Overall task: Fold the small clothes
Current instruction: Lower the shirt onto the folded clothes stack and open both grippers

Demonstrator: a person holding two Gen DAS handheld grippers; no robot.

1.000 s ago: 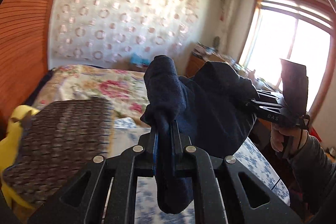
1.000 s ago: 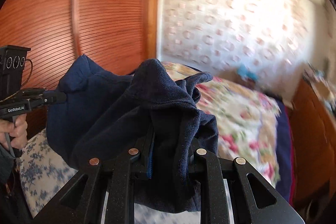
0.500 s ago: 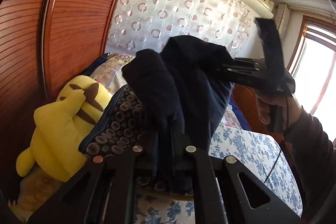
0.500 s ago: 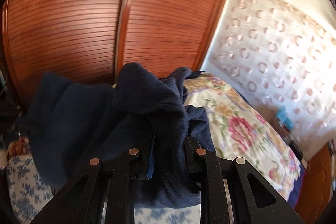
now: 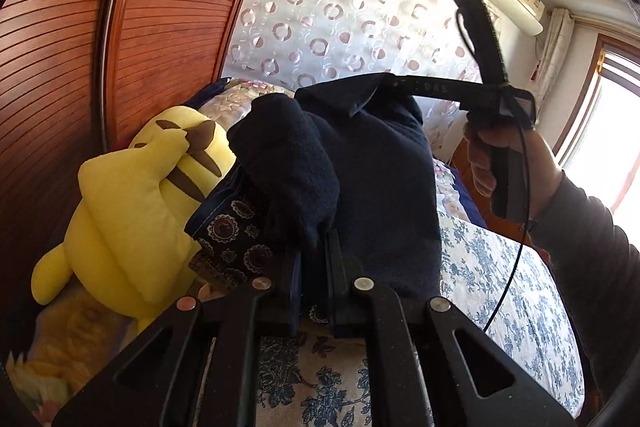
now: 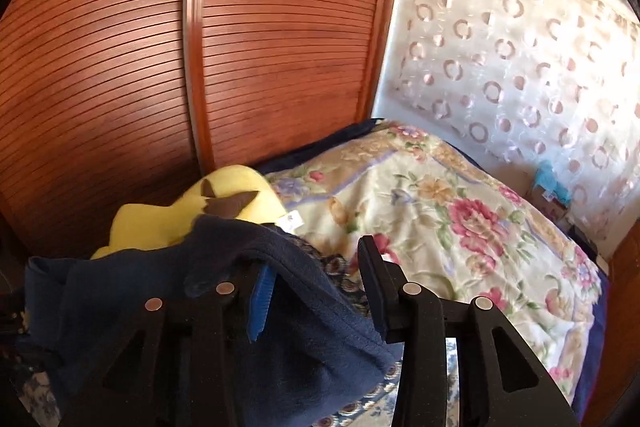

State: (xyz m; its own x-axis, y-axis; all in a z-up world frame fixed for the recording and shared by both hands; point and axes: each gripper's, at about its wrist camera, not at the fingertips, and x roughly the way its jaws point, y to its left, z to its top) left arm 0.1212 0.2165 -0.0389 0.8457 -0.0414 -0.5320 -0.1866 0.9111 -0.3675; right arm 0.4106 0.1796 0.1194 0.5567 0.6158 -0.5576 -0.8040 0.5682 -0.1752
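The bed [image 6: 460, 211] carries a floral quilt and a yellow plush toy [image 5: 132, 195]. Your navy fleece garment [image 5: 372, 179] hangs over a patterned cushion [image 5: 232, 239] beside the toy. Your left claw [image 5: 314, 267] is clamped on it; your right claw [image 6: 316, 291] has just been opening, pads apart, fleece draped between them.

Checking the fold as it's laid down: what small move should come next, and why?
Probably open the left hand-held gripper: it is clamped on the navy fleece garment, while the right hand-held gripper has just been opening, its pads off the fleece draped over one finger above the patterned cushion.
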